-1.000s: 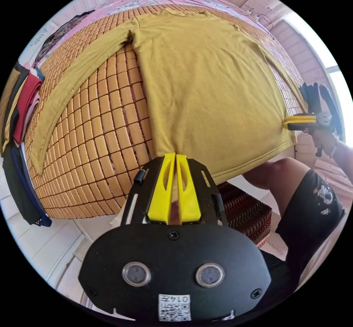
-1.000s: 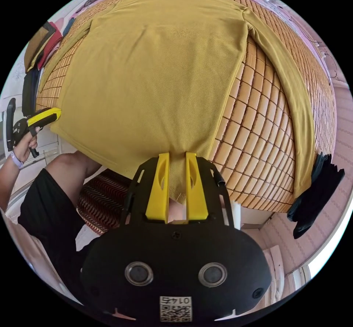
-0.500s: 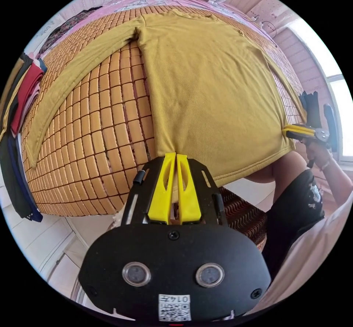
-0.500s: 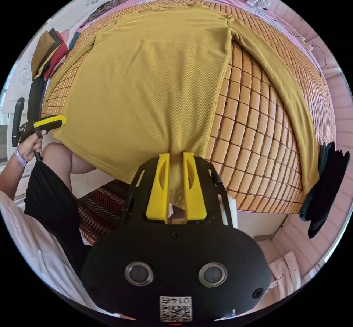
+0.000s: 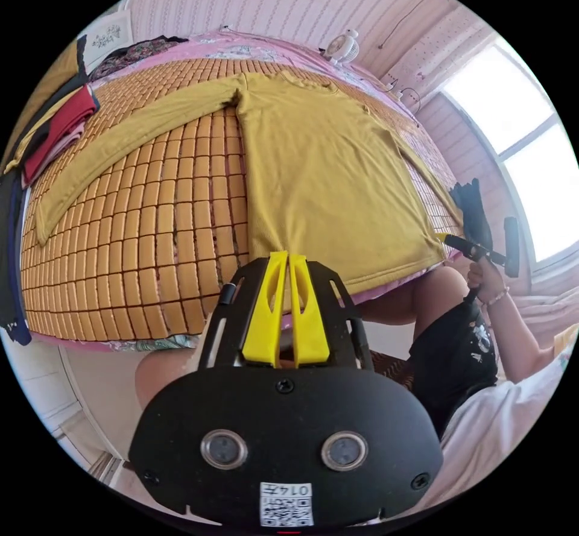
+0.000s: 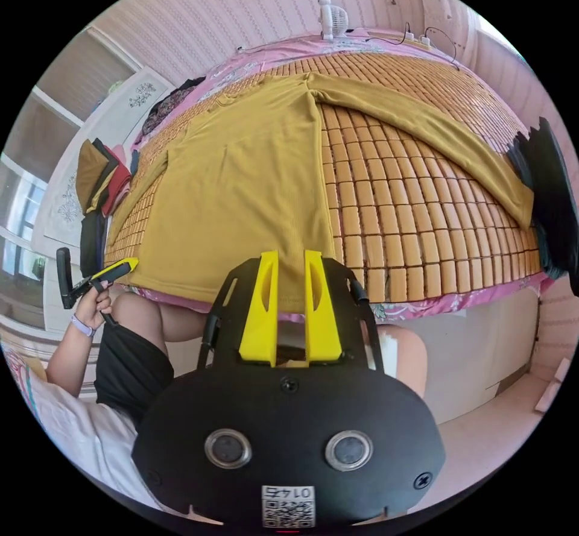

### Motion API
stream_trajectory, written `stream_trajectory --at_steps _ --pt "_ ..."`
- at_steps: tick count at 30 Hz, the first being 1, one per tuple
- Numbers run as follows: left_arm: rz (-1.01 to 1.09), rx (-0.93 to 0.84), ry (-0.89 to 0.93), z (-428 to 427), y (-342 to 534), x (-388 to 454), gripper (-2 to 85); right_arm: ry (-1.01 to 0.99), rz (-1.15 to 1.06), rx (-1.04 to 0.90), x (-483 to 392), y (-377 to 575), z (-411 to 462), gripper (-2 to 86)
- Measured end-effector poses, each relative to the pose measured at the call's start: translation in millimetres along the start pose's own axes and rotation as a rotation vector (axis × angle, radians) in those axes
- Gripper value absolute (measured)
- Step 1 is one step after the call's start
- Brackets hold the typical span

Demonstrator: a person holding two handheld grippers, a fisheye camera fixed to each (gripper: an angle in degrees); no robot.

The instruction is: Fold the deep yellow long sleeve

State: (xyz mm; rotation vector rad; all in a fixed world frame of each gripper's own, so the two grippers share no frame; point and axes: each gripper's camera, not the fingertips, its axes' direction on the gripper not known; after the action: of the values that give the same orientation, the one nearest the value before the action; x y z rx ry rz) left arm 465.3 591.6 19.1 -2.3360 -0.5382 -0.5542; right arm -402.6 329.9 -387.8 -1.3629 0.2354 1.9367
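the deep yellow long sleeve [image 5: 319, 168] lies flat, front down or up i cannot tell, across a bamboo mat [image 5: 151, 222] that covers the bed, filling the middle of the left gripper view, with its neck toward the top of the frame and its hem at the near edge of the mat. one sleeve runs out to the left of the frame, the other down the right side. in the right gripper view the same long sleeve [image 6: 241, 180] sits centre-left, its far sleeve stretched to the right of the frame.

the left gripper [image 5: 288, 258] sits at lower centre of its own view, jaws pressed together on the hem corner of the shirt. the right gripper [image 6: 288, 258] at lower centre of its view has its jaws a little apart with the hem cloth between them – whether both press on it i cannot tell.

the right gripper also shows at the right edge of the left gripper view, at the other hem corner, held by a hand [image 5: 485, 277]. a small fan [image 5: 341, 47] stands at the top – beyond the mat. a pile of folded clothes [image 5: 48, 132] sits at upper left.
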Motion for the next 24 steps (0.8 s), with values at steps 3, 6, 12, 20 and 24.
stream_trajectory --at_steps 3,6,12,20,24 --pt "-0.008 0.042 -0.084 -12.1 18.2 0.1 6.0 0.105 -0.006 0.000 8.7 17.2 -18.9 9.4" --pt "-0.020 0.036 -0.149 -5.5 34.9 -2.2 7.6 0.079 0.027 -0.008 19.4 28.9 -22.2 9.3" --pt "-0.103 -0.078 -0.230 24.7 50.9 -11.3 7.9 0.005 0.081 -0.265 37.4 29.8 13.1 7.5" --pt "-0.125 -0.091 -0.081 34.4 77.8 -31.4 2.8 -0.064 0.162 -0.136 48.7 56.1 0.9 3.4" --pt "-0.100 -0.116 -0.095 43.8 96.5 -33.5 3.2 -0.038 0.134 -0.192 38.9 62.8 17.5 3.8"
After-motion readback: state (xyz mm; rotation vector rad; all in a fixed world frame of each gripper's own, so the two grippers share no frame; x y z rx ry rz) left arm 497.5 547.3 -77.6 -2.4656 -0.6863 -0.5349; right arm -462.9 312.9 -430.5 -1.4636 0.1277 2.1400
